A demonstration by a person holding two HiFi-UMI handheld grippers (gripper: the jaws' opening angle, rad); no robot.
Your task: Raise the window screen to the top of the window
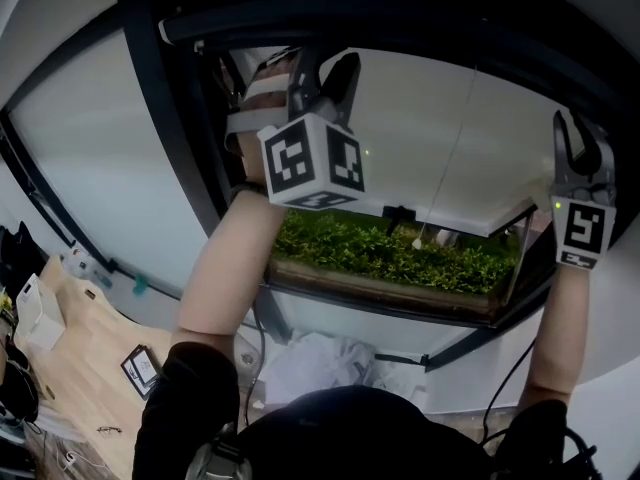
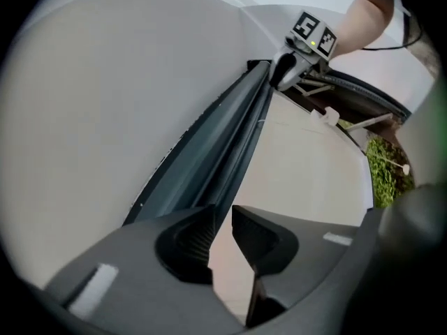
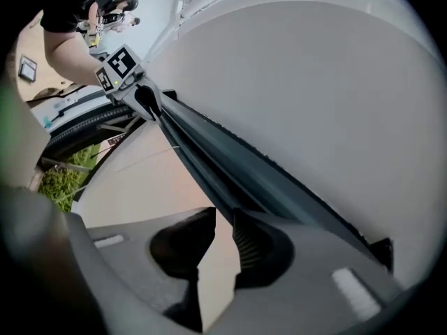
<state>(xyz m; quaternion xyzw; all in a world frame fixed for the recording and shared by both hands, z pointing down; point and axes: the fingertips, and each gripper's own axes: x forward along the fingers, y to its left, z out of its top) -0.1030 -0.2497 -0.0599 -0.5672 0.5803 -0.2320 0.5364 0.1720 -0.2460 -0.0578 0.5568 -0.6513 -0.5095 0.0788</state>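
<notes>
The window screen's dark rail [image 1: 400, 16] lies along the top of the window opening, against the white wall above. In the left gripper view the rail [image 2: 209, 145] runs away from just beyond the jaw tips. My left gripper [image 2: 222, 222] is open, with only pale surface showing through the gap. The rail [image 3: 230, 166] passes just past my right gripper [image 3: 223, 225], which is also open and holds nothing. From the head view, both point upward: the left gripper [image 1: 325, 68] near the rail's left part, the right gripper [image 1: 580, 138] at its right end.
Below the rail an open sash [image 1: 380, 303] tilts outward, with green plants [image 1: 400, 253] beyond it. A thin white cord [image 1: 450, 158] hangs in the opening. A fixed glass pane [image 1: 100, 148] stands to the left, and a wooden surface [image 1: 70, 338] with small items lies lower left.
</notes>
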